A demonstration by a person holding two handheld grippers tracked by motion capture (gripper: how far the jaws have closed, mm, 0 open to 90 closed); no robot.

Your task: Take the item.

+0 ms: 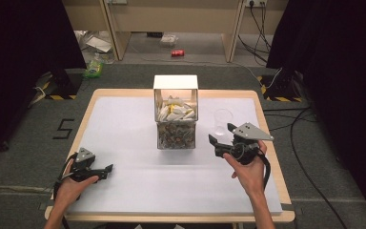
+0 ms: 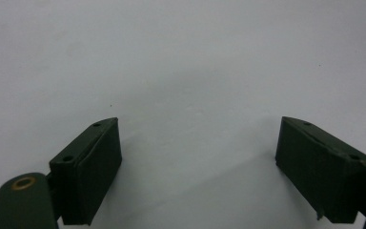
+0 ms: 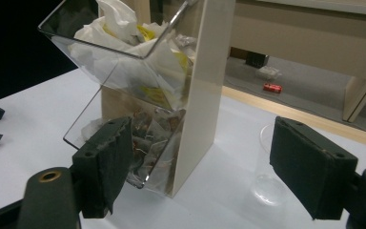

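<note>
White tabletop (image 1: 133, 191) spreads under both grippers; the left gripper (image 2: 198, 157) rests low over bare surface, jaws wide with nothing between them; the right gripper (image 3: 202, 167) is likewise wide and empty-handed, no pad pressing on anything. Just ahead of it and to its right stands a clear plastic cup (image 3: 269, 176), upright, light enough to tip if a jaw clips its rim; ahead to its left, a two-tier clear dispenser (image 3: 171, 95) full of packets (image 3: 124, 28) could slide or spill if nudged on approach.
</note>
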